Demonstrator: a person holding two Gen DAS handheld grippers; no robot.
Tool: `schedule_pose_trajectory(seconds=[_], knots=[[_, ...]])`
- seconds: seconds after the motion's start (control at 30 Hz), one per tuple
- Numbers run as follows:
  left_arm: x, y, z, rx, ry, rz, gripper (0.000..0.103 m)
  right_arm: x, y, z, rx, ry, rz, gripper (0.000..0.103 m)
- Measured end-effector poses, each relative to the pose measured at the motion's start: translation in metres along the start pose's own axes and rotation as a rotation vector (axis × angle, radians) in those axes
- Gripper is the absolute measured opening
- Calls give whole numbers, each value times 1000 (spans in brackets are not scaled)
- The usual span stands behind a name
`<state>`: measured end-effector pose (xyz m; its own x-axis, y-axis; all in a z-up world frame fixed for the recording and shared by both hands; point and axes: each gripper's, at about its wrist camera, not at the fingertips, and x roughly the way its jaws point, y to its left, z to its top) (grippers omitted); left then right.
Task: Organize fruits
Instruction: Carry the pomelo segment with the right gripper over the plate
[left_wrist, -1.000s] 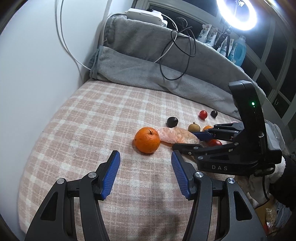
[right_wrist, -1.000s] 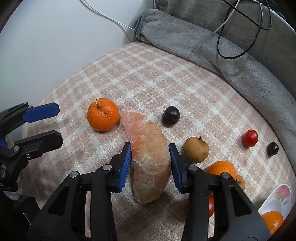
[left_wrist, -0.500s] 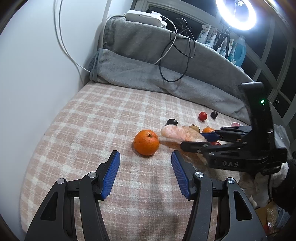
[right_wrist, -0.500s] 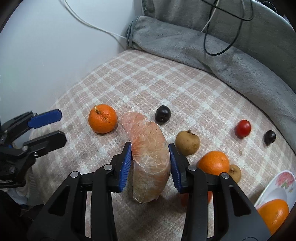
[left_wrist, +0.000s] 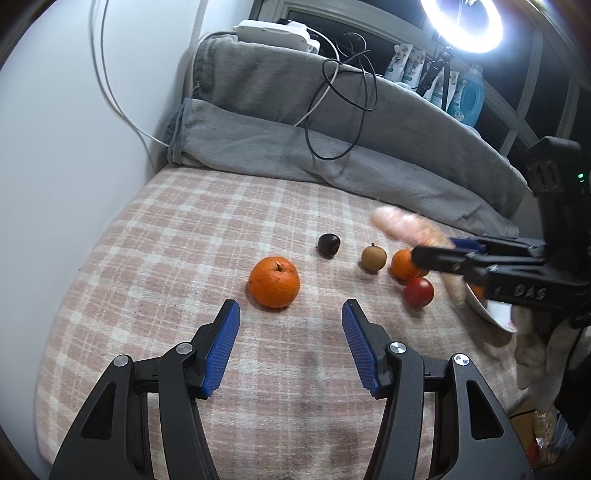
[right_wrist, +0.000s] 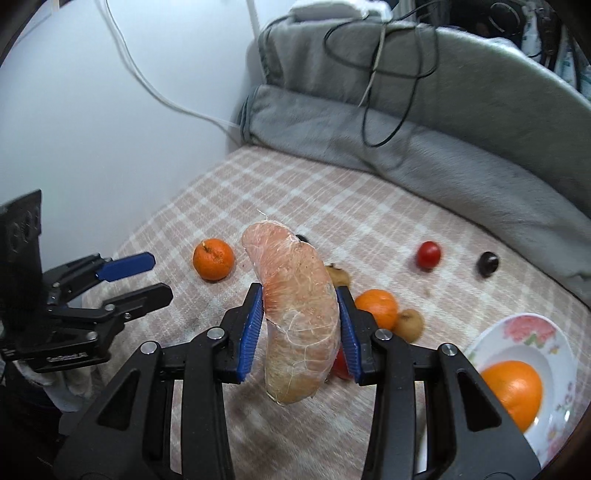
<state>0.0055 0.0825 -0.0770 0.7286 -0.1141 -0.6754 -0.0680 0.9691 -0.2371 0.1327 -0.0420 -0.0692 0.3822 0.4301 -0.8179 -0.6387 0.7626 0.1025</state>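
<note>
Bed (left_wrist: 184, 236) w/ pink plaid cover carries the fruit; grey blanket (left_wrist: 332, 155) bunched along its far edge, black cable (left_wrist: 343, 110) looped on the blanket.

Landmark: the plate (right_wrist: 554, 354), at the bed's right edge.

R claw (right_wrist: 301, 325) clenched on the pomelo wedge (right_wrist: 299, 314), pads pressing both its sides. Wedge is up in the air, clear of the cover, left of the plate. From the left cam it shows blurred (left_wrist: 406, 229), above the fruit cluster by the plate.

L claw (left_wrist: 290, 343) released, jaws wide apart, nothing between them, well left of the plate; it sits low over the cover.

Plate holds one orange (right_wrist: 511, 391). Big tangerine (left_wrist: 274, 282) lies far left of the plate, just ahead of L claw's tips. Small tangerine (right_wrist: 376, 308) near the plate's left rim, touching a brown longan (right_wrist: 408, 324). Red tomato (left_wrist: 418, 291) also near that rim, mostly hidden behind R claw in its own cam. 2nd longan (left_wrist: 373, 257) further left. Dark plum (left_wrist: 328, 244) beyond it. Cherry tomato (right_wrist: 428, 254) and dark grape (right_wrist: 487, 263) lie apart, beyond the plate toward the blanket.
</note>
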Motion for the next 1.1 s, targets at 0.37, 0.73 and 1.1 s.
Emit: schedule_pose_trajectory(seconds=[0.37, 0.73, 1.1], knots=[[1, -14, 1, 26, 5, -10, 57, -57, -42, -13, 84, -91, -80, 41], [6, -27, 0, 44, 11, -20, 57, -91, -88, -37, 178, -116, -179, 41], [10, -34, 0, 57, 20, -26, 57, -111, -133, -66, 290, -109, -269, 41]])
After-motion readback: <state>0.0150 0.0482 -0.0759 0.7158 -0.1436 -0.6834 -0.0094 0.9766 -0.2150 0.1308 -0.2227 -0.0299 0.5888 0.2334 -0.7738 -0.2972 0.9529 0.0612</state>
